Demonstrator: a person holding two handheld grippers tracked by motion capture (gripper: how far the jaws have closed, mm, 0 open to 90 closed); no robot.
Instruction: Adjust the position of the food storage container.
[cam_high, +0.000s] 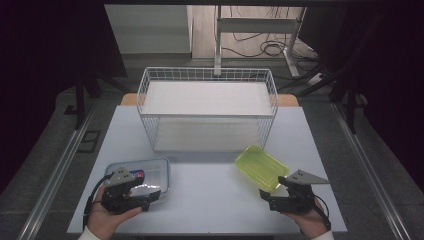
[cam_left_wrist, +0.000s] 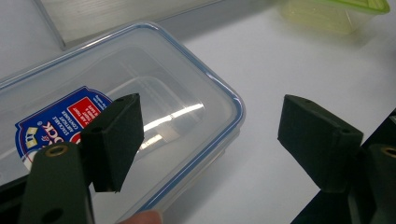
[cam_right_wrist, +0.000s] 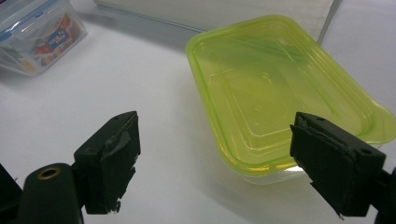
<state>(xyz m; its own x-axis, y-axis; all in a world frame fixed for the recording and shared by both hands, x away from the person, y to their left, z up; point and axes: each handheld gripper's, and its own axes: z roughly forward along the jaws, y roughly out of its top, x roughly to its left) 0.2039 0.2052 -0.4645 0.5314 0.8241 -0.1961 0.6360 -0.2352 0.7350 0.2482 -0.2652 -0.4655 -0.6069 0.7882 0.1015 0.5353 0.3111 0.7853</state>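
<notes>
Clear lidded container with a blue rim lies on the worktop in front of the wire basket, toward its left end. The left hand-held gripper hovers just over its near edge, jaws apart. A lime-green container sits toward the basket's right end, the right hand-held gripper just beside it, jaws also apart.
</notes>
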